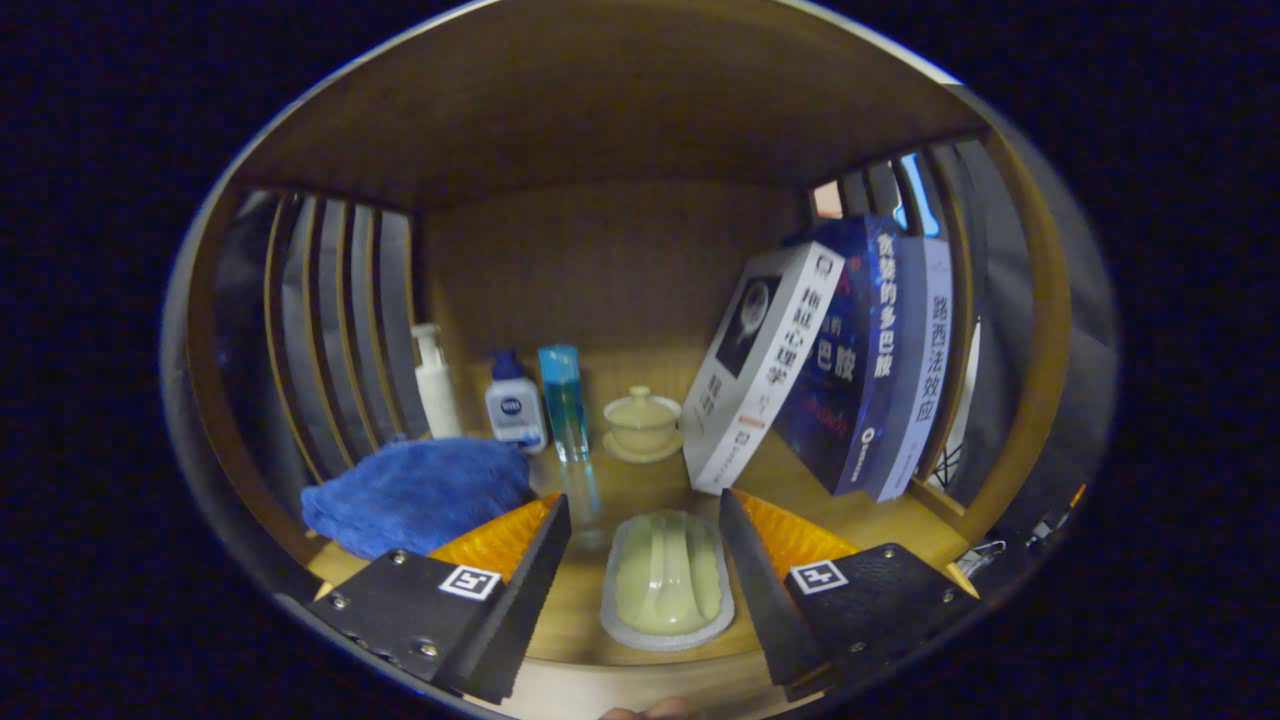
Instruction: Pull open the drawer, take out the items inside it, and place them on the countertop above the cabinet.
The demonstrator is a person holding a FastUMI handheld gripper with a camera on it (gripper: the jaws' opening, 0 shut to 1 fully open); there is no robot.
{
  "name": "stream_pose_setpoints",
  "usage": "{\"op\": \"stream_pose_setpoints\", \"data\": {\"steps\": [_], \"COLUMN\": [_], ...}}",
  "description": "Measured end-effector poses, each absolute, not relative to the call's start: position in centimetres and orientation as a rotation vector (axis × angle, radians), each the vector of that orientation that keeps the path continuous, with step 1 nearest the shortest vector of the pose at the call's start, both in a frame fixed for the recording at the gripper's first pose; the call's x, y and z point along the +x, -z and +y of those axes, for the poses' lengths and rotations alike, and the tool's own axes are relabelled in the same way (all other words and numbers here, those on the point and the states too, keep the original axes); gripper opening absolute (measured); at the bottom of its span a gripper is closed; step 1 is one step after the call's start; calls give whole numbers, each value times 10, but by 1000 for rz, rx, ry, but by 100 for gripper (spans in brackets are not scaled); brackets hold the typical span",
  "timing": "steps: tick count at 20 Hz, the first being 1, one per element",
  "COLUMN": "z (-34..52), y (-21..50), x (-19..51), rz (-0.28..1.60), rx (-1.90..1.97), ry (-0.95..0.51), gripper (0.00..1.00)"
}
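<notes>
Jaws (645,520) spread wide, holding nothing, touching nothing. Between them, resting flat on the counter (860,515): a pale green soap-like block in its whitish tray (667,584), small gaps on either side, neither pad in contact. Probably an item from the drawer already set down up here, or about to be let go; the drawer itself out of frame, so progress hard to judge.

To finish the step cleanly: draw straight back along the line of the jaws, keep them wide, avoid clipping the tray's rim on either side. No sideways drift, given the clutter close by.

Just beyond the left jaw, a crumpled blue cloth (418,494). Straight ahead past the tray, a tall clear blue bottle (565,405), with a lidded pale cup on a saucer (641,425) slightly right of it. Further left, a small white bottle with a blue cap (514,405) and a white pump bottle (435,380) near the slatted side. Ahead of the right jaw, three leaning books (850,360). Farthest, the wooden back panel (610,270).
</notes>
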State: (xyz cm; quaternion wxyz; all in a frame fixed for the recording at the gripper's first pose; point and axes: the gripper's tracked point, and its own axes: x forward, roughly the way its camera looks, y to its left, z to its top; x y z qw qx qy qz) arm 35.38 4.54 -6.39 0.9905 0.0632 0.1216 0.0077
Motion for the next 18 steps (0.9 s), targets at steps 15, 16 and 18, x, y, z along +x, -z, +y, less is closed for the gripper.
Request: {"op": "stream_pose_setpoints", "data": {"steps": [15, 16, 18], "z": [36, 39, 45], "y": [-11, -11, 1], "x": [201, 188, 162], "rz": [77, 59, 38], "rx": [28, 39, 54], "ry": [59, 45, 33], "gripper": [90, 90, 90]}}
